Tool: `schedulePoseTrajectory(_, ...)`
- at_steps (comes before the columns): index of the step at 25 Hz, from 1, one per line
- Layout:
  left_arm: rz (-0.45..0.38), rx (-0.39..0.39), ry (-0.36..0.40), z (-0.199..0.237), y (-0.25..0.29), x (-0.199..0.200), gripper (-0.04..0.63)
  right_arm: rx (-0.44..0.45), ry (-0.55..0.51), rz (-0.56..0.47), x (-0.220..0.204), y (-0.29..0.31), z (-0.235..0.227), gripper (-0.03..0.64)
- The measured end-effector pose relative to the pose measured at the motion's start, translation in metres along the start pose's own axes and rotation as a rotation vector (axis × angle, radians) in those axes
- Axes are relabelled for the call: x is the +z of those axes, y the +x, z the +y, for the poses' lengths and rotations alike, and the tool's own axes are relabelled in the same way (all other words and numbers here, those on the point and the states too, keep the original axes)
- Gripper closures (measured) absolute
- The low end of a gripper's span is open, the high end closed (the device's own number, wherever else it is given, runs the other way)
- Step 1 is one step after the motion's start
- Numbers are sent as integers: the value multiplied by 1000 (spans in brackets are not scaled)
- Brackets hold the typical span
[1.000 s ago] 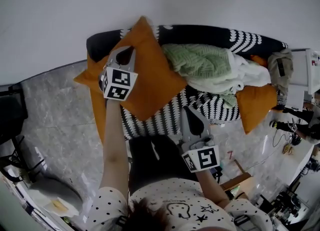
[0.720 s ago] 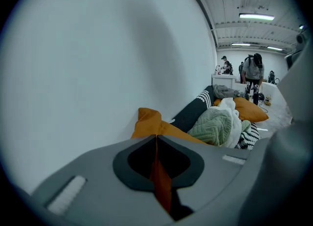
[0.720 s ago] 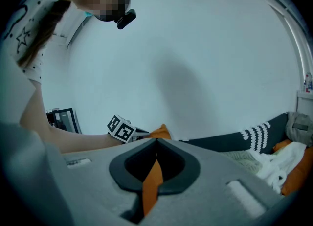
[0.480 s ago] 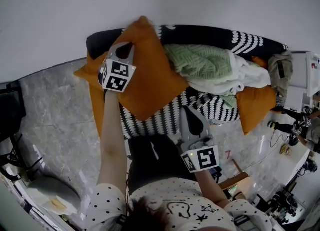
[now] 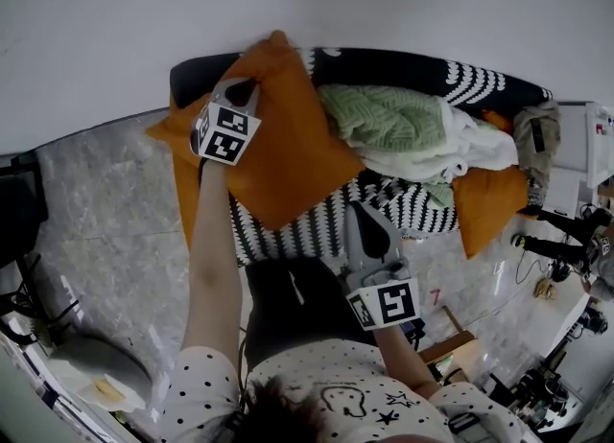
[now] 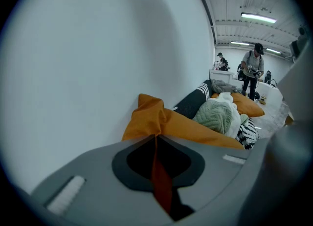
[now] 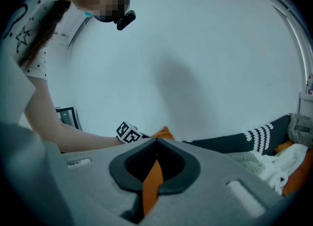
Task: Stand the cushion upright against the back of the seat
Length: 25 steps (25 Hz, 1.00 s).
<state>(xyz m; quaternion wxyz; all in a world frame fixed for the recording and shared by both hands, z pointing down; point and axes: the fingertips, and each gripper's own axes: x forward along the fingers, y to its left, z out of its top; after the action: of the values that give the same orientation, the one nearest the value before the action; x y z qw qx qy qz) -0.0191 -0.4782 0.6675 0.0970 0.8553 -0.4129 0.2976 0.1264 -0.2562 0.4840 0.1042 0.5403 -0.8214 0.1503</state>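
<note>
The person stood over the sofa with the orange cushion (image 5: pixel 283 144) at its left end. It was tipped on one corner like a diamond, its far corner poking up past the dark sofa back (image 5: pixel 393 62) toward the wall. The left gripper (image 5: pixel 242 91) had its jaws clenched on a pinch of fabric near the cushion's upper left edge. The right gripper (image 5: pixel 358 211) hung over the striped seat (image 5: pixel 317 230), just off the cushion's near edge. Its jaws were pressed together, grasping nothing I could make out.

To my eye the cushion was nearly placed but not yet square. The step would go best if the left gripper turned a flat edge down onto the seat and leaned the cushion's face against the back. It should keep clear of the green blanket (image 5: pixel 384 115) and let go only once the cushion stood by itself.
</note>
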Motion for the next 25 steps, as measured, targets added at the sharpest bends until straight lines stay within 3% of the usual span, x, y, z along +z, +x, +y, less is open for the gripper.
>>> schedulePoseTrajectory(14, 72, -21, -24, -3, 7, 0, 548, 21, -24, -15, 6, -10, 14, 621)
schedulePoseTrajectory(17, 46, -19, -35, -4, -2, 7, 524, 30, -36, -35, 17, -12, 19, 621)
schedulePoseTrajectory(22, -29, -25, -132, -8, -28, 30, 403, 30, -52, -59, 32, -19, 20, 621)
schedulePoseTrajectory(25, -83, -23, -181, -10, -49, 46, 406, 27, -58, -77, 41, -21, 18, 621)
